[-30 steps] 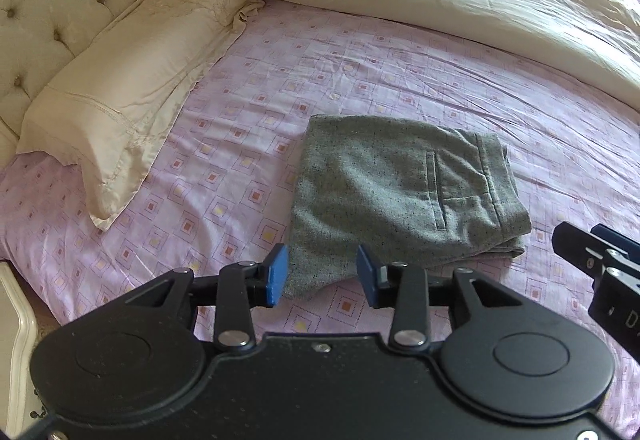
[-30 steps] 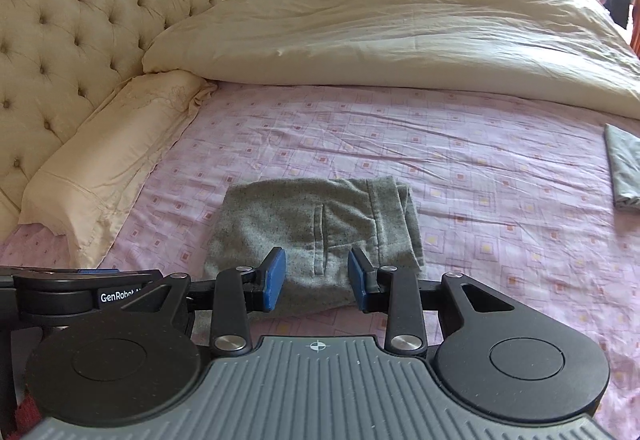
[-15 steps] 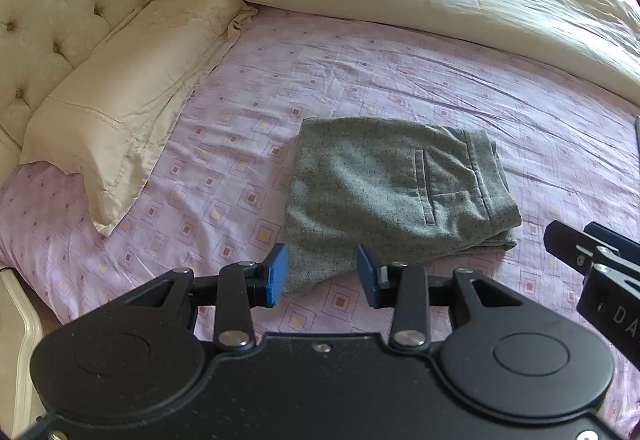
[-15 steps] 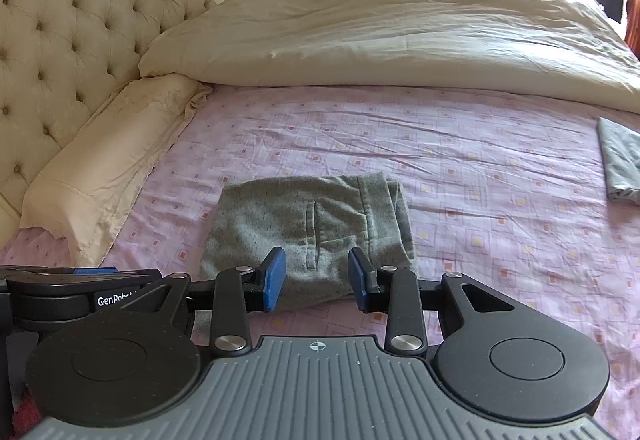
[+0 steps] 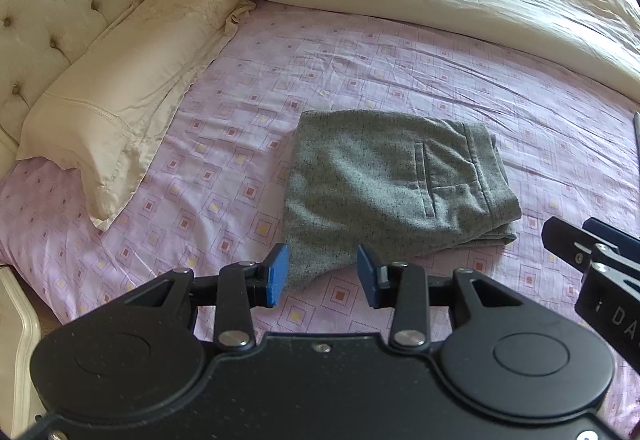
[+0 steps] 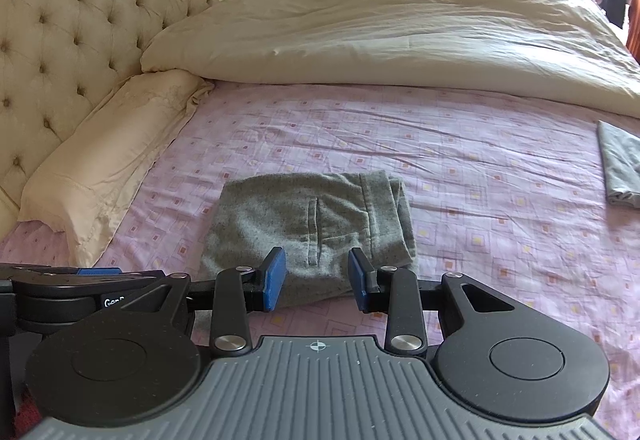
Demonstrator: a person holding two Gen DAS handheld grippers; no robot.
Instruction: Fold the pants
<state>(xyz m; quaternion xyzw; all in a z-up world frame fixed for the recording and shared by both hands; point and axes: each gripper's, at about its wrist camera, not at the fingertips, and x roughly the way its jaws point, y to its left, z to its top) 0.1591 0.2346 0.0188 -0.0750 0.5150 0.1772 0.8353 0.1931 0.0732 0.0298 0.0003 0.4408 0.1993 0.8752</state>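
Pants (image 5: pixel 384 183) folded, flat on bed (image 5: pixel 400 71), pillow (image 5: pixel 128 79) at 9 o'clock. Left gripper (image 5: pixel 322 274) and right gripper (image 6: pixel 316 278): jaws spread, empty, above near edge of pants.

Left gripper (image 5: pixel 322 274): black two-finger tool with blue pads, angled downward, jaws parted, nothing between them. Right gripper (image 6: pixel 316 278): black two-finger tool with blue pads and grey ribbed body, angled downward, jaws parted, empty. Both sit side by side.
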